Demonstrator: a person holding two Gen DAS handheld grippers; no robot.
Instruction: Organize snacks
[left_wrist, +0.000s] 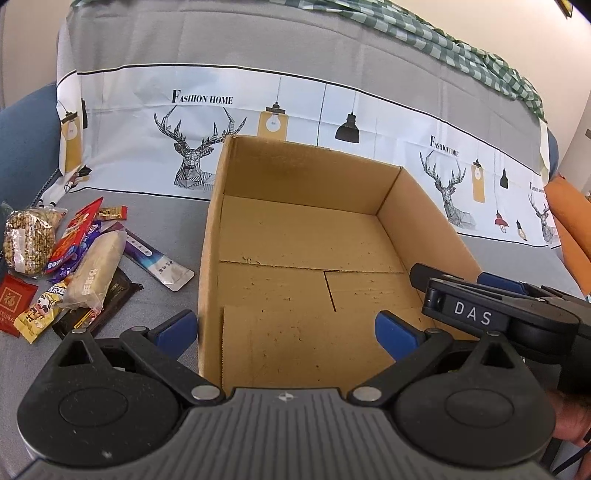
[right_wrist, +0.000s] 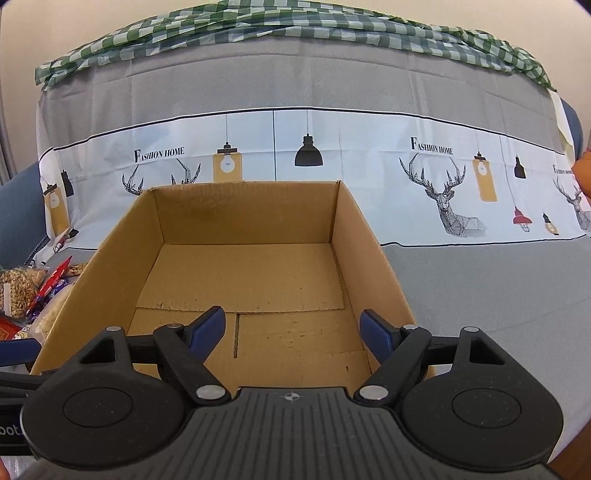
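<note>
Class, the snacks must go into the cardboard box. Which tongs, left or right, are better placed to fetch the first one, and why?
Probably the left tongs: open, empty, with the snack pile just beyond their left finger. The right tongs, also open, hang over the cardboard box, which stands between them and the pile.

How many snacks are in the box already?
None yet. The cardboard box shows only its bare bottom, so nothing looks done. Nothing is in hand either: the left gripper and right gripper both have open jaws holding nothing, above the box's near edge. All the snack packets lie piled on the grey cloth to the box's left, waiting to go in.
</note>
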